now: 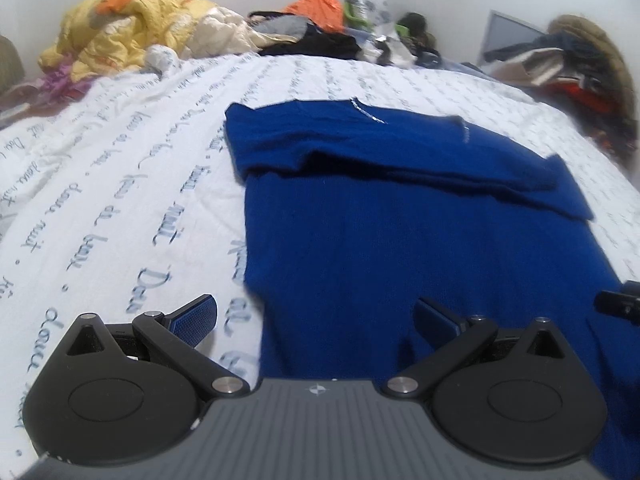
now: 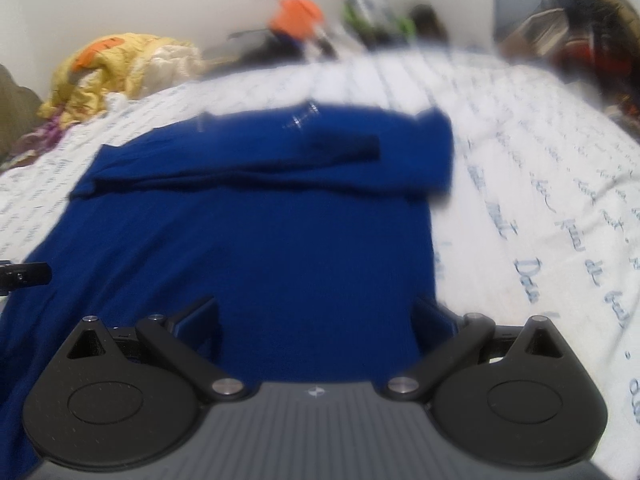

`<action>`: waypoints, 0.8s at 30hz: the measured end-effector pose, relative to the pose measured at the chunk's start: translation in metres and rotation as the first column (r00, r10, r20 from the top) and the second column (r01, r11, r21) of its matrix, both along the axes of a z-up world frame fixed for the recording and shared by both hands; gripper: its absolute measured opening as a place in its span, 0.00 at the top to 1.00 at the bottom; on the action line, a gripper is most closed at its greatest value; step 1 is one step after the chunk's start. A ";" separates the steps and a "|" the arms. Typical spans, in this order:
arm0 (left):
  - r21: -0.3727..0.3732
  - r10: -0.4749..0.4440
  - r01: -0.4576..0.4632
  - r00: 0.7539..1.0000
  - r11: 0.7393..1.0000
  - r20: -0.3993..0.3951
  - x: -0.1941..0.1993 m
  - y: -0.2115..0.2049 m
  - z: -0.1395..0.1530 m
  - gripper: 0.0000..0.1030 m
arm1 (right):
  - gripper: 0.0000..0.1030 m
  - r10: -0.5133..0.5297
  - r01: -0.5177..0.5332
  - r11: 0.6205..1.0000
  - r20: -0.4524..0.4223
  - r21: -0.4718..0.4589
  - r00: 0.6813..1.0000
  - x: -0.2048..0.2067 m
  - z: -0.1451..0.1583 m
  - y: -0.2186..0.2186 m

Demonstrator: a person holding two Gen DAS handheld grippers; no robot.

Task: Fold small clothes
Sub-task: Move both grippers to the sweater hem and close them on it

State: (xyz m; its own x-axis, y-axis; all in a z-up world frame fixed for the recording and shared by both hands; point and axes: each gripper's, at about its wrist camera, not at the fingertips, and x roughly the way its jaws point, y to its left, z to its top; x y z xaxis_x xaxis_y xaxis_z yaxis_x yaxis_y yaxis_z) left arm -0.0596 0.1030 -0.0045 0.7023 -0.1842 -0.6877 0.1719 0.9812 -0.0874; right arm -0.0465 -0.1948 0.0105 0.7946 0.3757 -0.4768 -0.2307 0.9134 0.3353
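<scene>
A blue sweater (image 1: 400, 240), sleeves folded across its chest, is spread on a script-printed bedsheet (image 1: 120, 184), flanked by the released left hand-held gripper (image 1: 316, 320) and right hand-held gripper (image 2: 316, 320).

Blue knit sweater (image 1: 420, 220) lies flat on white script-printed bedsheet (image 1: 120, 184), sleeves folded across its far end. Crumpled yellow quilt (image 1: 120, 28) behind left; clothes pile (image 1: 580, 68) behind right.

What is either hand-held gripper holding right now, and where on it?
Nothing. The left hand-held gripper and right hand-held gripper are both open over the near end of the blue sweater.
</scene>
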 end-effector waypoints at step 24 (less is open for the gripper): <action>-0.249 -0.279 0.245 0.954 0.937 -0.110 -0.052 0.037 -0.013 0.00 | 0.00 0.119 -0.090 0.952 -0.085 0.291 0.989 -0.074 -0.031 -0.078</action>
State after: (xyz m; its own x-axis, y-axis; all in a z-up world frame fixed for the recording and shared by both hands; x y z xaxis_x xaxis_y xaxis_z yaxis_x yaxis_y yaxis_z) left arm -0.1116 0.1404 -0.0174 0.5061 -0.5130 -0.6934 0.3891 0.8532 -0.3473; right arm -0.1209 -0.2727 -0.0205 0.6974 0.5862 -0.4123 -0.2715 0.7485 0.6050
